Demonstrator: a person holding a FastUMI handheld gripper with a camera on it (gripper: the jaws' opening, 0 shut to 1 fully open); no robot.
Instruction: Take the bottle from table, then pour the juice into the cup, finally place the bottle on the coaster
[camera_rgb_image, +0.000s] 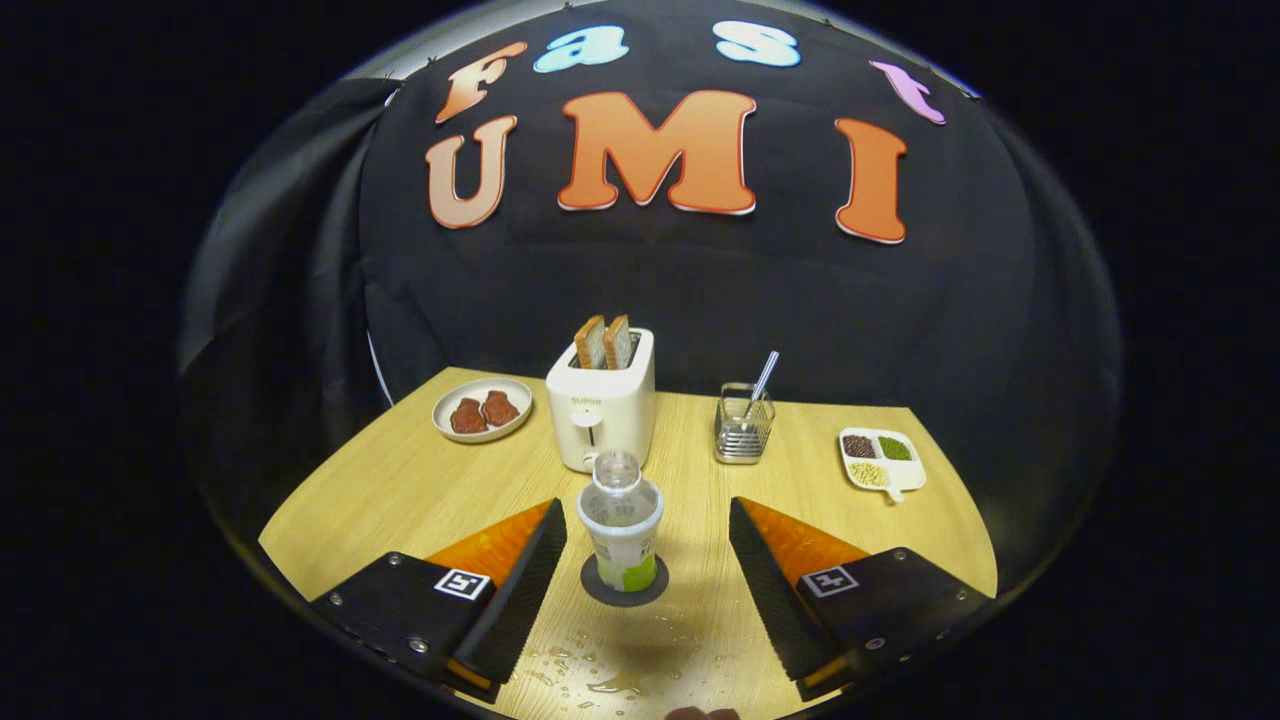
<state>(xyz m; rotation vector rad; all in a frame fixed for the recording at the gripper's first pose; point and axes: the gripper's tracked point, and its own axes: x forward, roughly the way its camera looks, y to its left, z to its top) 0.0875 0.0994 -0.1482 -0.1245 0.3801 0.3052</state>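
A clear plastic bottle (621, 530) with a white and green label stands upright on a dark round coaster (598, 592) on the wooden table (400, 490). My gripper (647, 506) is open, and the bottle stands between the fingers. One finger (520, 585) is to its left and the other (770, 585) to its right. There is a gap on each side and neither finger touches the bottle.
Just beyond the bottle stands a white toaster (602, 410) with two bread slices in it. A plate with two brown pieces (482, 410) lies back left. A metal rack with a spoon (744, 425) and a divided dish of beans (882, 460) are to the right. Spilled drops (600, 672) wet the table near me.
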